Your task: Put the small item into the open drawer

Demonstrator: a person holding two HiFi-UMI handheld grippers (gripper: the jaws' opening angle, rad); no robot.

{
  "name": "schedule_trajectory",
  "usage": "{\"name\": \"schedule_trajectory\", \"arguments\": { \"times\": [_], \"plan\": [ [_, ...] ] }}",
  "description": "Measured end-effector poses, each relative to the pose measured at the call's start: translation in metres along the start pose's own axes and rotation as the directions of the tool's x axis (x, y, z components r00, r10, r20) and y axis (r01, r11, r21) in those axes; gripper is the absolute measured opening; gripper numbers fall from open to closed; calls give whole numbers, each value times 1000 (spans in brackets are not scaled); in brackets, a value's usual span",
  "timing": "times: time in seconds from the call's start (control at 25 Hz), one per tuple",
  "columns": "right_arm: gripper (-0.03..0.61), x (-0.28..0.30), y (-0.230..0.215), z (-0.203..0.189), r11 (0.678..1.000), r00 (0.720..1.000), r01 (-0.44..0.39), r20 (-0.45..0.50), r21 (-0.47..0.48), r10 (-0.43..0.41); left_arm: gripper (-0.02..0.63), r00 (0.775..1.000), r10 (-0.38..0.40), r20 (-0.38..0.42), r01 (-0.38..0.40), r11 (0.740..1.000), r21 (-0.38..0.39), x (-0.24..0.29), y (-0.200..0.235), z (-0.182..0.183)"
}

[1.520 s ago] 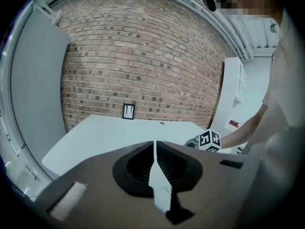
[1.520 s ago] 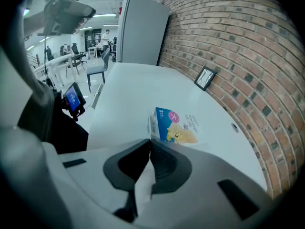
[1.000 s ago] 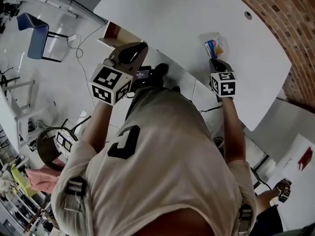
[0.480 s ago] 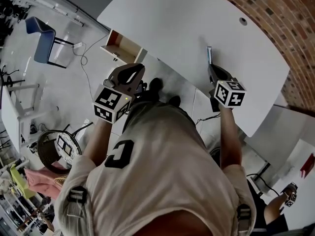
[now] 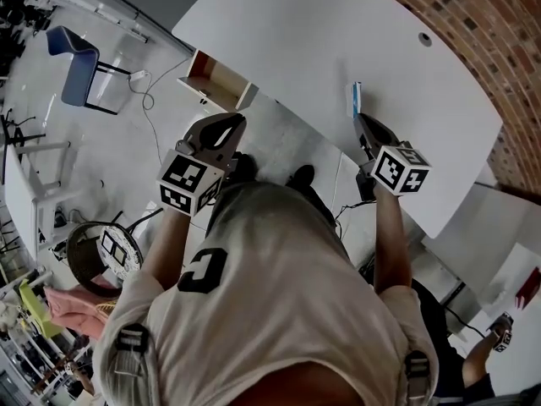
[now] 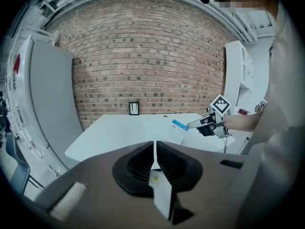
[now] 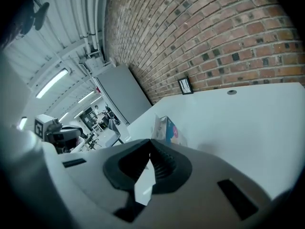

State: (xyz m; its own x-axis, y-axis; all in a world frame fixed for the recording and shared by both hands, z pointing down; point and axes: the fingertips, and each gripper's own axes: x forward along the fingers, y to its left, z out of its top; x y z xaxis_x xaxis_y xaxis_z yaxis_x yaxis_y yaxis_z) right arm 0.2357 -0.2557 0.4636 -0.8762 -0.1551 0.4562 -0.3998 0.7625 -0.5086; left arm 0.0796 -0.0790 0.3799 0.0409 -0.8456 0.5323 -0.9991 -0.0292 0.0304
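Packet, small and flat, pinched edge-up at tips of right gripper, jaws shut tight on it, held over white table near its front edge. Open drawer well apart to the left, at table edge. Left gripper near drawer, jaws pressed together, nothing between

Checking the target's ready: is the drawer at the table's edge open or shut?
Open: the drawer juts out from the white table's edge, wooden inside visible from above.

Smooth matt table; rough brick wall; printed card box
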Motion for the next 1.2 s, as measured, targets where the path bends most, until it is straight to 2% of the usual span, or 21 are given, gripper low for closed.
{"name": "schedule_trajectory", "arguments": {
  "times": [0.36,0.88,1.2],
  "plan": [
    [6,36,45,0,999,999,43,-10,-14,-43,20,1000,3,18,-1,998,-63,-30,71,-32],
    [6,129,179,-10,990,991,123,-43,-71,-127,17,993,29,115,-7,984,-181,-120,235,-97],
    [6,162,252,-19,988,992,94,-68,-121,-103,17,990,4,143,27,977,-211,-147,279,-123]
  ]
}}
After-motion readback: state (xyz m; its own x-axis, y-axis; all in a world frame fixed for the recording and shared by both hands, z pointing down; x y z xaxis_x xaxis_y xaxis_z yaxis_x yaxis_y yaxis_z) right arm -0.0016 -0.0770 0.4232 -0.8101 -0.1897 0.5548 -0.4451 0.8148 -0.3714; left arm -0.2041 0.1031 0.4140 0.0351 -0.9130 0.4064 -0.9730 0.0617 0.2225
